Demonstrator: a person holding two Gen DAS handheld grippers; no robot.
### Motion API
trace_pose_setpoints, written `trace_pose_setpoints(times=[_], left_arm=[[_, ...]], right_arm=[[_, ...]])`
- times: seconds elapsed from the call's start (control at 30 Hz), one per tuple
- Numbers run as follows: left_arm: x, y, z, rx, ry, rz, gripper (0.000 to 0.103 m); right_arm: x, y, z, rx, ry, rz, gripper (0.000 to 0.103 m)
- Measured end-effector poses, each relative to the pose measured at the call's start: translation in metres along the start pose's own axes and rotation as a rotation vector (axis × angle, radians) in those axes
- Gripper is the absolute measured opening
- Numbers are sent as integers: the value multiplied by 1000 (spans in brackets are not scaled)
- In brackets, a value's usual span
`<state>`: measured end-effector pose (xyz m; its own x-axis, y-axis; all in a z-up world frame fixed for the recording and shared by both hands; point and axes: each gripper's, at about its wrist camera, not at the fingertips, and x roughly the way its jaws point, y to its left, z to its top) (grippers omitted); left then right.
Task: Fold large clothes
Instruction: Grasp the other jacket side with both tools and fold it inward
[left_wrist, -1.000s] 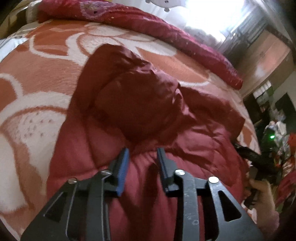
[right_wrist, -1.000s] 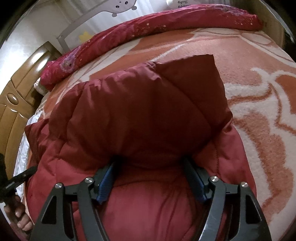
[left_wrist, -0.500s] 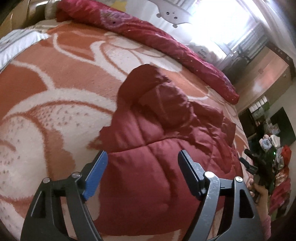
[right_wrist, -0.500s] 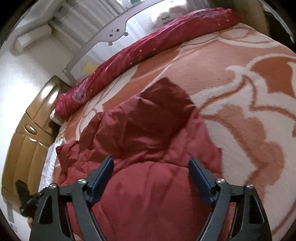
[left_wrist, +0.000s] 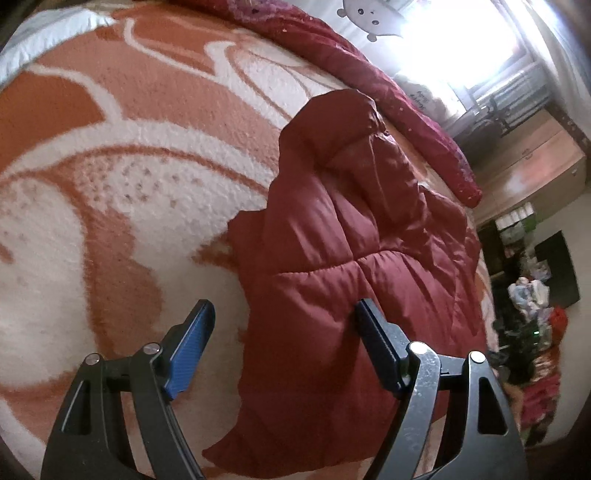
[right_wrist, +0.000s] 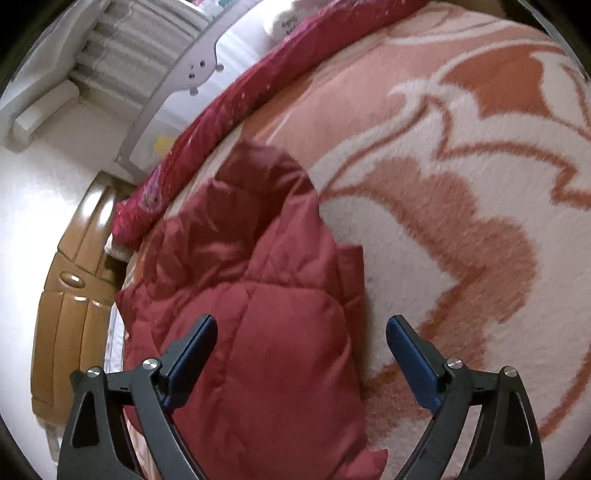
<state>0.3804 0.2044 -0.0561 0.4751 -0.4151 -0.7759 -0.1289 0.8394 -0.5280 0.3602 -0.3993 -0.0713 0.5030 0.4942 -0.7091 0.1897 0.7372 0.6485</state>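
A dark red quilted puffer jacket (left_wrist: 354, 266) lies folded in a bundle on an orange and white patterned blanket (left_wrist: 129, 155). It also shows in the right wrist view (right_wrist: 258, 295). My left gripper (left_wrist: 284, 314) is open and empty, held above the jacket's left edge. My right gripper (right_wrist: 301, 328) is open and empty, held above the jacket's right edge, with its left finger over the fabric and its right finger over the blanket (right_wrist: 461, 184).
A rolled red quilt (left_wrist: 388, 88) lies along the far side of the bed, also in the right wrist view (right_wrist: 258, 88). A wooden cabinet (right_wrist: 70, 302) stands past the bed's left. A bright window (left_wrist: 461, 40) and cluttered floor items (left_wrist: 532, 302) are at right.
Both grippers have let go of the jacket and opened wide. Both have drawn back and up from it. The folded part of the jacket now rests on the bundle.
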Motion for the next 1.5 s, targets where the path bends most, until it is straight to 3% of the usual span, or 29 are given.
trace_pose_setpoints(times=[0.27,0.33,0.5,0.57,0.63,0.73,0.83,1.13,1.3,1.5], left_arm=[[26,3,6,-16,75,-70,90],[34,5,9,-41,98,-97,97],[54,-1,7,-55,173,-177,98],[52,-14,5,13,159,-149,92],[47,-23,3,47,145,-142,74],[36,-27,4,57,134,-158,56],[21,-30,2,62,128,-178,47],[-40,-35,-27,77,116,-268,43],[-86,-30,-69,107,110,-304,42],[-120,-36,-114,124,113,-298,42]], right_arm=[[48,-8,-5,5,163,73,96],[56,-10,-5,32,180,108,98],[69,-10,-3,65,202,158,93],[69,-7,-3,59,210,157,83],[67,-5,-5,61,216,162,66],[59,2,-5,73,224,177,48],[49,11,-4,63,228,187,40],[-5,38,-35,20,231,241,35],[-40,38,-75,-3,236,270,35],[-72,30,-133,-7,248,284,35]])
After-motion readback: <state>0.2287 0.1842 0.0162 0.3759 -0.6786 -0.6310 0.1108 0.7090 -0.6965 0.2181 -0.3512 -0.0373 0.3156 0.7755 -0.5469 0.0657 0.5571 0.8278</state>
